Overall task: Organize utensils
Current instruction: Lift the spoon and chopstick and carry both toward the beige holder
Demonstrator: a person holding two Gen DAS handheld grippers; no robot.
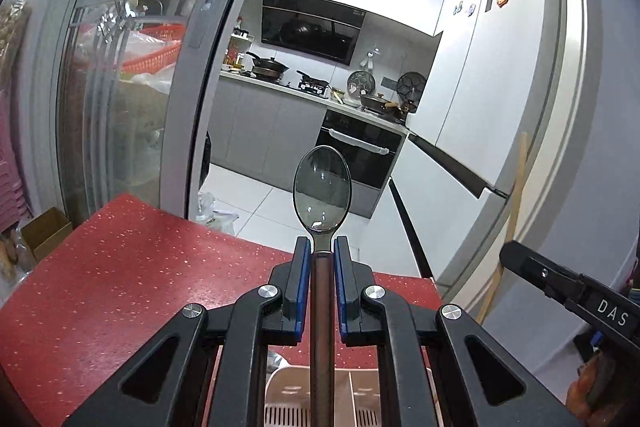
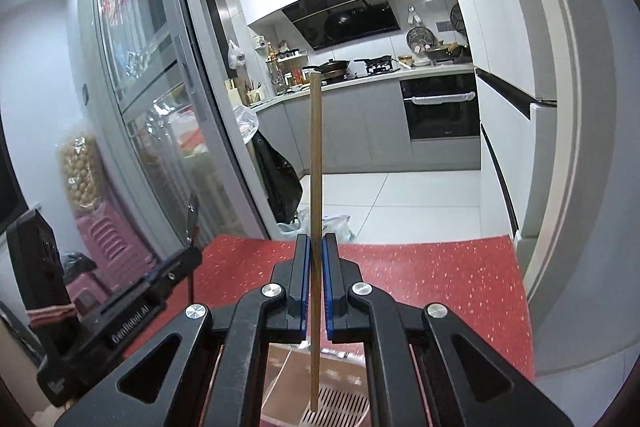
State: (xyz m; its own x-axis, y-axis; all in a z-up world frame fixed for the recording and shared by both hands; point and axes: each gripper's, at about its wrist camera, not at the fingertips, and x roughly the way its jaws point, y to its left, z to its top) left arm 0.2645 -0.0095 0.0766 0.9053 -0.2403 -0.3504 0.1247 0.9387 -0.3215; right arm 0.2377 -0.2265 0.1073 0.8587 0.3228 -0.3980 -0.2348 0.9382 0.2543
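Note:
My left gripper (image 1: 322, 247) is shut on a metal spoon (image 1: 322, 187). Its bowl stands upright above the fingertips and its brown handle runs down between the blue pads (image 1: 303, 275). My right gripper (image 2: 316, 247) is shut on a thin wooden chopstick (image 2: 315, 147) that stands upright, reaching well above and below the pads. Below both grippers sits a beige slotted utensil holder (image 1: 360, 399), also seen in the right wrist view as the utensil holder (image 2: 340, 403). The right gripper's black body (image 1: 568, 287) shows at the right edge of the left wrist view, and the left gripper's body (image 2: 132, 303) at the left of the right wrist view.
A red speckled table (image 1: 120, 287) lies under both grippers, its far edge facing a kitchen doorway. A grey sliding glass door (image 1: 132, 87) stands at the left. A white fridge (image 1: 500, 87) is at the right. Pink stacked stools (image 2: 108, 239) and plastic bags (image 2: 280, 179) stand on the floor.

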